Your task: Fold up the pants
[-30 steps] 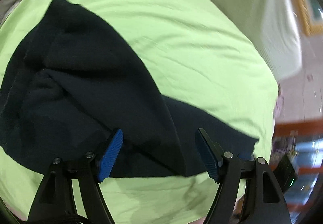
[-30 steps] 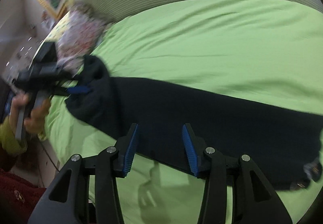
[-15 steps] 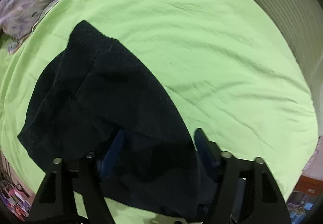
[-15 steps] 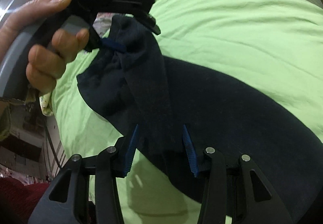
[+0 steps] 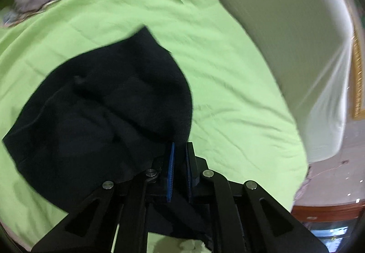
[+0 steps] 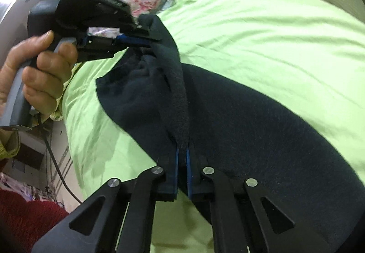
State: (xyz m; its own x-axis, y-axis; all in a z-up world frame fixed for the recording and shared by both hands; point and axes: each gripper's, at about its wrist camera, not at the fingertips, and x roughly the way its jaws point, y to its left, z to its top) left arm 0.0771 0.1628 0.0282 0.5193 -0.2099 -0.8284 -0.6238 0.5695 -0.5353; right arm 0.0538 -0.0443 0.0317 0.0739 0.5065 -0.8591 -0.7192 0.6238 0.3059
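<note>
I have the dark pants [image 6: 251, 116] on the green bedsheet [image 6: 273, 36], their length running from upper left to lower right; my left gripper [image 6: 136, 41] and right gripper [image 6: 182, 161] each pinch the lifted waistband edge

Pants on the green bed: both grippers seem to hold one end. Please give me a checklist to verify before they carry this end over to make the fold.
1. Left gripper shut on the pants: ok, dark cloth sits between the blue pads.
2. Right gripper shut on the pants: ok, a ridge of fabric runs into the closed jaws.
3. Held end raised off the green sheet: ok in the right wrist view.
4. Rest of the pants lying flat: not ok, the cloth near the grip is bunched.
5. Far end of the pants in place: cannot tell, it is out of view.
</note>
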